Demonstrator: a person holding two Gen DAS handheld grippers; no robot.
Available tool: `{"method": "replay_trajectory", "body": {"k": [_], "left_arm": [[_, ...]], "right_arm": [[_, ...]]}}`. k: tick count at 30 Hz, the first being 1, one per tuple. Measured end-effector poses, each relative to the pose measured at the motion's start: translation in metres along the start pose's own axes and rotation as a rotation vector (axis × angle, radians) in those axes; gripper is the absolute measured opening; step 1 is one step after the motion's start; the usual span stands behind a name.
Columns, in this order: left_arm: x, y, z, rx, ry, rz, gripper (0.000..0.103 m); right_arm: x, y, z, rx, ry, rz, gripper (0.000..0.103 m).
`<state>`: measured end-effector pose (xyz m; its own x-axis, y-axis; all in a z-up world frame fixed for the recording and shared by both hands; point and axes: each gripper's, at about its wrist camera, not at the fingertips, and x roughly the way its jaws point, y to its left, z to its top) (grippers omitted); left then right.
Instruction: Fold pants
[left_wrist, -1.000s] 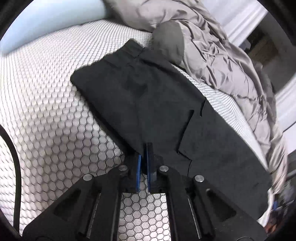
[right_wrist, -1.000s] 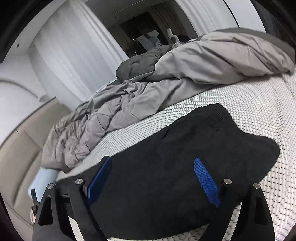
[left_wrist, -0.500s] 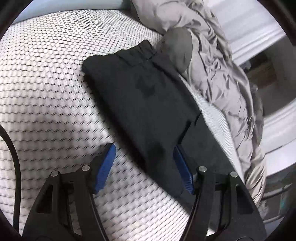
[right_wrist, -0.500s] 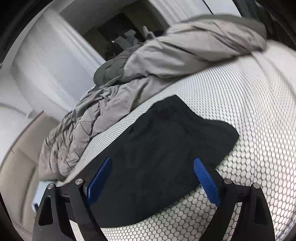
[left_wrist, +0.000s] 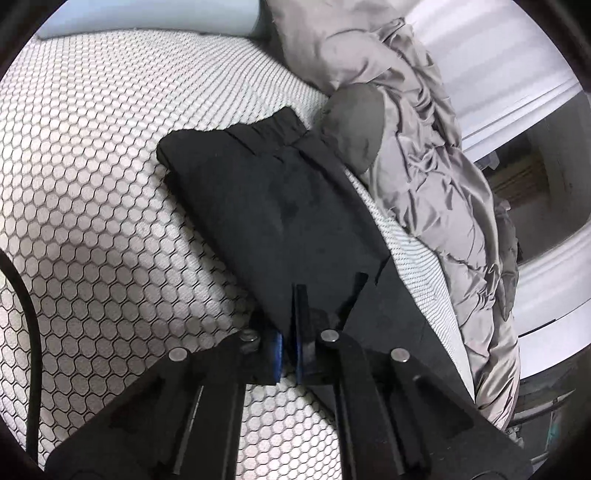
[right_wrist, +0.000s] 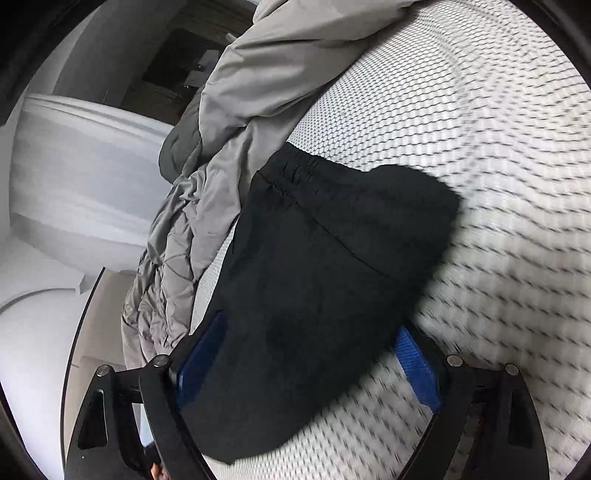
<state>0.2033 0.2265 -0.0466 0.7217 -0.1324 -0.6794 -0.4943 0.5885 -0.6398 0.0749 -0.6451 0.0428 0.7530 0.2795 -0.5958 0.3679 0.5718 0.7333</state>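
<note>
While the black pants (left_wrist: 280, 214) lie lengthwise on the honeycomb-patterned bed (left_wrist: 92, 177), the left gripper (left_wrist: 290, 354) pinches their near edge and the right gripper (right_wrist: 306, 354), half-wide, has just been closing around the cloth. Next, likely a joint lift toward the waistband (right_wrist: 295, 170).

White honeycomb-print mattress cover (left_wrist: 110, 177) under and left of the left-cam jaws, w/ crumpled grey quilted duvet (left_wrist: 436, 177) piled ahead-right of them. Thin black cable (left_wrist: 31, 295) curves at far left. In right cam, duvet (right_wrist: 236, 110) is ahead-left of the jaws, white moulded wall panel (right_wrist: 85, 177) beyond it, cover (right_wrist: 480, 184) ahead-right
</note>
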Motion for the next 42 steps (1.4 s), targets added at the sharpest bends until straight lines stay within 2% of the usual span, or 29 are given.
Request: {"method": "replay_trajectory", "body": {"k": [2,6,10,13,16,18,19,20,22,24,25,27,28,29,30,32,35,38,40,42], "left_arm": [[-0.003,0.004,0.001,-0.025,0.015,-0.008,0.001],[-0.033,0.015,0.001,-0.018,-0.007,-0.010,0.001],[-0.060,0.035,-0.011,0.016,0.005,0.045,0.001],[-0.084,0.050,-0.028,0.049,0.020,0.071,0.001],[-0.109,0.064,-0.042,0.066,0.029,0.054,0.001],[-0.112,0.065,-0.043,0.096,0.052,0.073,0.002],[-0.114,0.062,-0.044,0.137,0.058,0.095,0.003],[-0.116,0.060,-0.045,0.161,0.053,0.112,0.006],[-0.122,0.049,-0.050,0.226,0.027,0.204,0.015],[-0.126,0.033,-0.053,0.295,-0.002,0.266,0.018],[-0.129,0.025,-0.056,0.328,-0.017,0.280,0.021],[-0.139,0.013,-0.061,0.352,-0.037,0.256,0.053],[-0.144,0.009,-0.065,0.350,-0.042,0.218,0.060],[-0.148,0.004,-0.069,0.348,-0.048,0.181,0.067],[-0.150,-0.001,-0.073,0.354,-0.054,0.161,0.068],[-0.152,-0.016,-0.082,0.381,-0.046,0.128,0.073],[-0.147,-0.041,-0.101,0.429,-0.029,0.094,0.082],[-0.134,-0.078,-0.124,0.493,-0.002,0.061,0.083],[-0.123,-0.102,-0.143,0.535,0.041,0.032,0.084],[-0.111,-0.126,-0.167,0.604,0.089,-0.006,0.091]], "right_arm": [[0.007,-0.002,-0.001,0.016,0.011,0.005,0.020],[-0.006,0.002,-0.005,-0.037,-0.031,0.017,0.014],[-0.023,0.007,-0.015,-0.101,0.000,-0.004,0.013],[-0.041,-0.003,-0.024,-0.037,0.007,0.029,0.013],[-0.061,-0.012,-0.039,-0.020,-0.027,0.027,0.013],[-0.061,-0.017,-0.041,-0.005,0.001,0.034,0.015],[-0.059,-0.018,-0.039,-0.011,0.028,0.011,0.015],[-0.060,-0.020,-0.038,-0.016,0.038,0.006,0.019],[-0.065,-0.019,-0.036,-0.029,0.034,-0.015,0.027],[-0.079,-0.019,-0.035,-0.043,0.000,-0.039,0.044],[-0.084,-0.019,-0.033,-0.048,-0.015,-0.039,0.048],[-0.095,-0.023,-0.030,-0.048,-0.055,-0.062,0.049],[-0.100,-0.027,-0.030,-0.051,-0.073,-0.083,0.048],[-0.104,-0.030,-0.031,-0.057,-0.088,-0.103,0.039],[-0.106,-0.032,-0.031,-0.061,-0.088,-0.106,0.030],[-0.107,-0.034,-0.032,-0.071,-0.078,-0.123,0.024],[-0.106,-0.029,-0.036,-0.113,-0.064,-0.215,0.024],[-0.116,-0.024,-0.032,-0.136,-0.073,-0.251,0.046],[-0.132,-0.015,-0.030,-0.160,-0.135,-0.204,0.046],[-0.140,0.005,-0.035,-0.236,-0.173,-0.173,0.050]]}}
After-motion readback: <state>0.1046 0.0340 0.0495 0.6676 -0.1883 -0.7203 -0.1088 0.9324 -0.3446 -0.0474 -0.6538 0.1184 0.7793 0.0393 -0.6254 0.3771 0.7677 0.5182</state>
